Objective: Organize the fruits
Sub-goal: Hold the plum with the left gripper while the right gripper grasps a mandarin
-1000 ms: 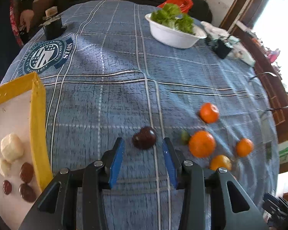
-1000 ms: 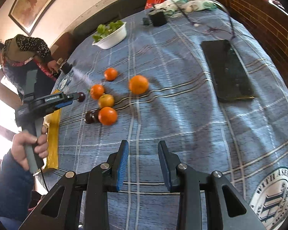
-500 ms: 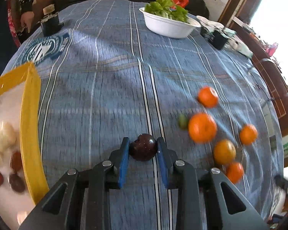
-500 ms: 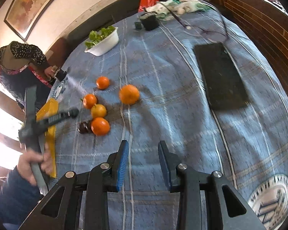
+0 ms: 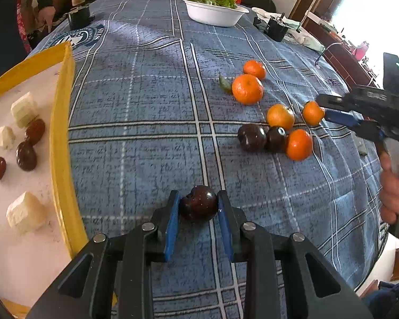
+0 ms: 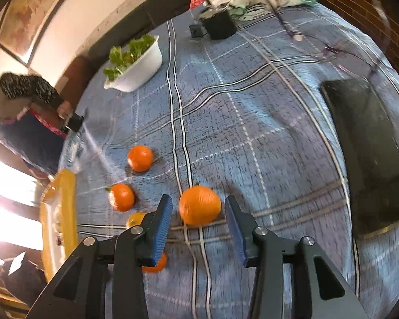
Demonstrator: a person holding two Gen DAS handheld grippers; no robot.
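Note:
My left gripper (image 5: pixel 198 222) is shut on a dark plum (image 5: pixel 198 203) and holds it over the blue plaid cloth, right of the yellow-rimmed tray (image 5: pixel 62 143). Two more dark plums (image 5: pixel 251 137) and several oranges (image 5: pixel 247 89) lie on the cloth ahead to the right. My right gripper (image 6: pixel 198 230) is open, its blue pads on either side of a large orange (image 6: pixel 200 205) without touching it. It also shows in the left wrist view (image 5: pixel 332 109) beside a small orange (image 5: pixel 312 112).
The tray holds white cubes (image 5: pixel 24 109) and small brown fruits (image 5: pixel 26 156). A white bowl of greens (image 5: pixel 212 14) stands at the far side. A black tablet (image 6: pixel 367 154) lies at right. A person (image 6: pixel 21 117) stands at the far left.
My left gripper closed on the plum and drew back with it towards me. My right gripper moved forward until the large orange sat between its open pads.

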